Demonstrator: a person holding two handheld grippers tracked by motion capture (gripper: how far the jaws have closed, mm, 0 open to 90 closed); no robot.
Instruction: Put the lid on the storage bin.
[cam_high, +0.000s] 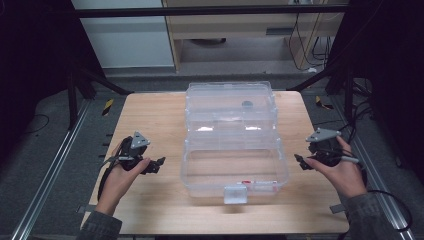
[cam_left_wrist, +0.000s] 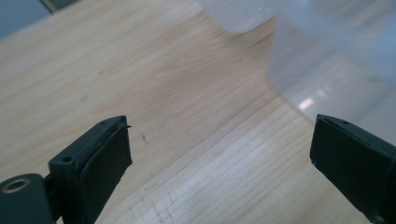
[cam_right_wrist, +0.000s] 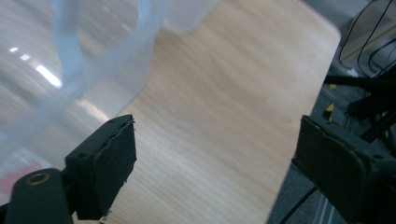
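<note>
Because the clear, compartmented plastic organiser box lies mid-table, the left gripper and right gripper are held spread and empty, flanking it.

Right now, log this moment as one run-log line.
left gripper: open, empty, left of clear plastic box | right gripper: open, empty, right of box | box: centred on wooden table, lid open

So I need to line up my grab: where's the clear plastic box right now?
In the high view the clear plastic box sits mid-table, between the left gripper and right gripper.
</note>
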